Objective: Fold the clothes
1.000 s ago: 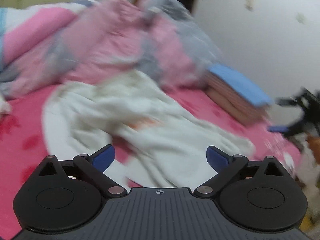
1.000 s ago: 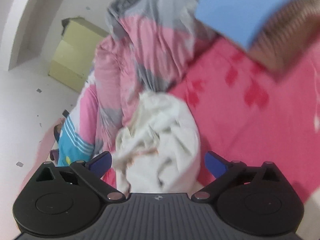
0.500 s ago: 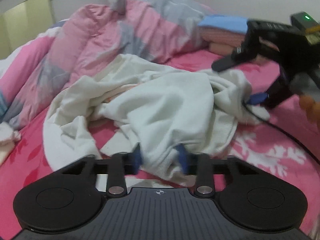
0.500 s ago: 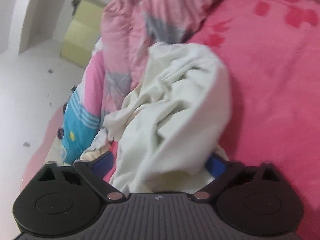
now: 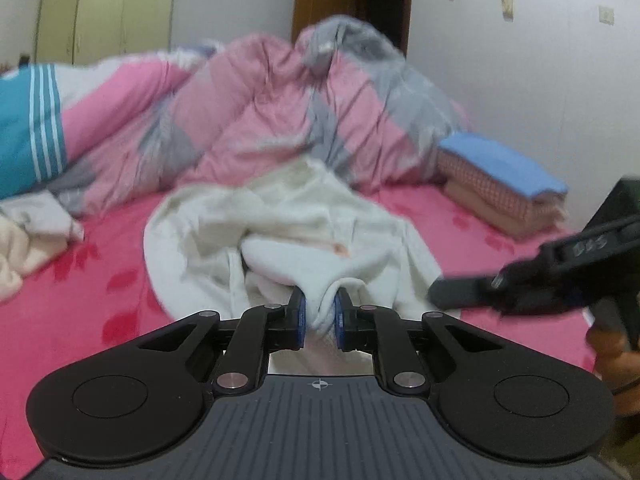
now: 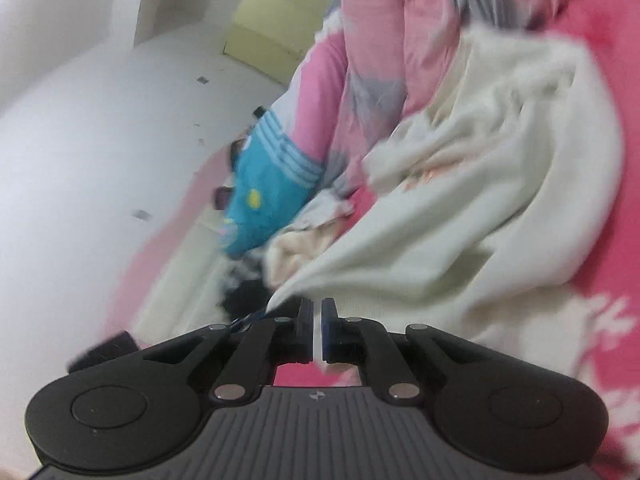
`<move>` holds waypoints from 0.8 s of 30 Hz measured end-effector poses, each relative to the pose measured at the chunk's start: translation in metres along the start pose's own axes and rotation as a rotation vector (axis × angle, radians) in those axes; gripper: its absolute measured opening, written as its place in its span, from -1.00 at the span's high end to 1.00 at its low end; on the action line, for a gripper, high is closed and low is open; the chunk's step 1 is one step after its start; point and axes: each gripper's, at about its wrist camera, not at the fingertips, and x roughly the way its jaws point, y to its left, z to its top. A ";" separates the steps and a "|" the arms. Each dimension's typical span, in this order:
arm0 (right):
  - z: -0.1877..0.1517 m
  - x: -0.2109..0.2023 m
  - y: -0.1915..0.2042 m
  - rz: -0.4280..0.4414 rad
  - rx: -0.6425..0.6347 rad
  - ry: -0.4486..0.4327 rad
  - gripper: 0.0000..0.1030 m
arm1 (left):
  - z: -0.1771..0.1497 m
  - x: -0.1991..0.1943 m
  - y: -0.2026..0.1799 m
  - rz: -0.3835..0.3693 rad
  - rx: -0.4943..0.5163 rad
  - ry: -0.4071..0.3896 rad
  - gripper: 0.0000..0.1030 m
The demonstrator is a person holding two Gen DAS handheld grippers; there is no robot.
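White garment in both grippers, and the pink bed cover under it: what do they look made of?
White garment: likely thick cotton knit or fleece, matte; it bunches in soft, rounded folds where the left gripper pinches it. Pink bed cover: looks plush, short-pile fleece with a darker red leaf print, no shine. Blur leaves the weave unclear.

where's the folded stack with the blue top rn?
In the left wrist view the folded stack sits at the right, on the pink bedsheet by the wall, beside the pink-grey quilt and behind the white garment.
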 end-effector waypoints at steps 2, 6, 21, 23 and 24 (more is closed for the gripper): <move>0.001 -0.011 -0.006 -0.085 -0.011 -0.028 0.93 | -0.010 0.003 0.002 0.003 -0.012 0.036 0.63; 0.006 -0.044 -0.025 -0.311 0.013 -0.093 0.88 | -0.029 -0.008 0.010 -0.014 -0.058 0.039 0.08; -0.046 0.089 0.077 -0.409 -0.764 0.076 -0.99 | -0.069 -0.012 0.012 0.039 -0.068 0.121 -0.27; -0.048 0.102 0.073 -0.414 -0.760 0.089 -0.98 | -0.074 -0.013 0.008 0.034 -0.056 0.126 -0.28; -0.045 0.106 0.067 -0.405 -0.721 0.097 -0.93 | -0.076 -0.013 0.006 0.032 -0.050 0.127 -0.29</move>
